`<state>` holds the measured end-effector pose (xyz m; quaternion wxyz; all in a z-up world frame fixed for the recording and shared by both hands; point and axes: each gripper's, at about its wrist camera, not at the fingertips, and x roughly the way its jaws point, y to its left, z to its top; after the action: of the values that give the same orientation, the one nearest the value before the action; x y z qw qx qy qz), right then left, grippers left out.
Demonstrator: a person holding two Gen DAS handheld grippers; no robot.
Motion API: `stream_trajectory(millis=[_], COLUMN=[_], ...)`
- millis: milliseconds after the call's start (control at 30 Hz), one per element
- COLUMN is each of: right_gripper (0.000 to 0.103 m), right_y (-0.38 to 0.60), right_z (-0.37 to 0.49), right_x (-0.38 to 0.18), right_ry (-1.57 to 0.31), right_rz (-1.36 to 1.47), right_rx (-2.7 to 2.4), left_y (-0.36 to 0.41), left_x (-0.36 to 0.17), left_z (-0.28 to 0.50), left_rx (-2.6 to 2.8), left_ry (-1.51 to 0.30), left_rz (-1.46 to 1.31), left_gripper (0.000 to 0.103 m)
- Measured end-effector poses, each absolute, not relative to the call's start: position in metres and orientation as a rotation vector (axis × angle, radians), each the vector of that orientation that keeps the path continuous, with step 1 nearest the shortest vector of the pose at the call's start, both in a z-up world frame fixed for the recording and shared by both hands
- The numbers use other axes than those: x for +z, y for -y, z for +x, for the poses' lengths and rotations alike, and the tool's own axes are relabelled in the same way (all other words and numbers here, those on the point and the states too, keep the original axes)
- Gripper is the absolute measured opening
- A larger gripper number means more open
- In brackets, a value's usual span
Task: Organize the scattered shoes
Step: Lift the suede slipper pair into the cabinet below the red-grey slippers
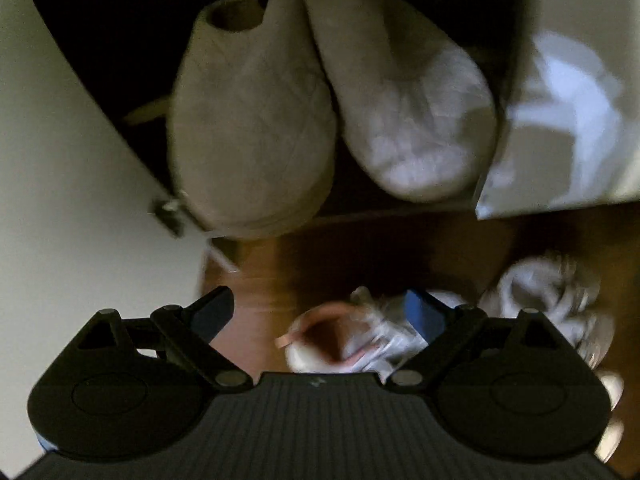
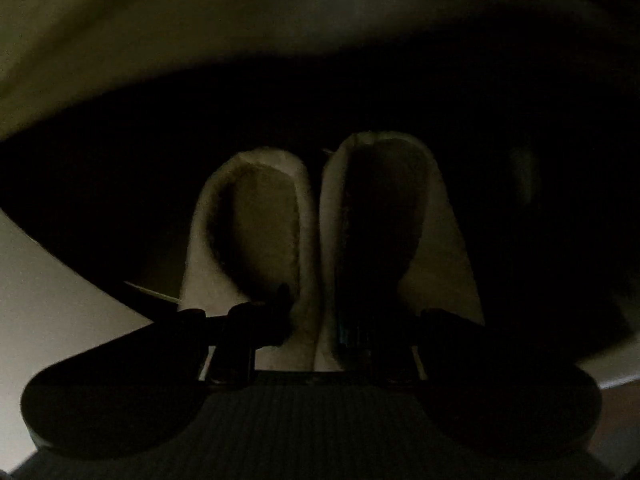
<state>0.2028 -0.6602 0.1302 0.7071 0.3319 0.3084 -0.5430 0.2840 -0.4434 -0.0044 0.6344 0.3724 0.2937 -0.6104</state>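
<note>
Beige slippers pinched together by R fingers, angled down; L fingers wide, empty.

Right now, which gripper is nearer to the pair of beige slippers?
Right. The right gripper is shut on the slippers' touching inner walls. The left gripper is open and apart from them, over the white sneakers.
</note>
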Motion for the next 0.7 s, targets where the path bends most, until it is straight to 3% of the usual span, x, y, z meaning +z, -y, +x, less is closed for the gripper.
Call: stream_trajectory(millis=[200,300,367,433,467,567,700], right_gripper=[0.023,0.029,0.046,0.083,0.087,0.088,0.088], right_y=[0.669,0.664,0.660,0.652,0.640,0.614,0.583], right_z=[0.193,0.191,0.191,0.190,0.189,0.181,0.154], right_x=[0.133,0.135,0.138,0.143,0.146,0.154,0.167], right_ry=[-0.689,-0.708,-0.707,-0.707,-0.697,-0.679,-0.637], right_rz=[0.657,0.584,0.523,0.436,0.352,0.202,0.225], right_rx=[-1.136,-1.103,-1.114,-1.143,-1.166,-1.184,-1.199], left_y=[0.466,0.473,0.473,0.472,0.472,0.472,0.471], left_x=[-0.004,0.008,0.011,0.014,0.015,0.017,0.018], left_z=[0.290,0.295,0.294,0.296,0.297,0.300,0.304], left_rx=[-1.372,-1.393,-1.405,-1.422,-1.428,-1.444,-1.472], left_ry=[-0.709,-0.714,-0.692,-0.681,-0.677,-0.665,-0.654], left_rz=[0.767,0.745,0.765,0.772,0.777,0.797,0.831], left_gripper=[0.094,0.095,0.094,0.093,0.093,0.093,0.092])
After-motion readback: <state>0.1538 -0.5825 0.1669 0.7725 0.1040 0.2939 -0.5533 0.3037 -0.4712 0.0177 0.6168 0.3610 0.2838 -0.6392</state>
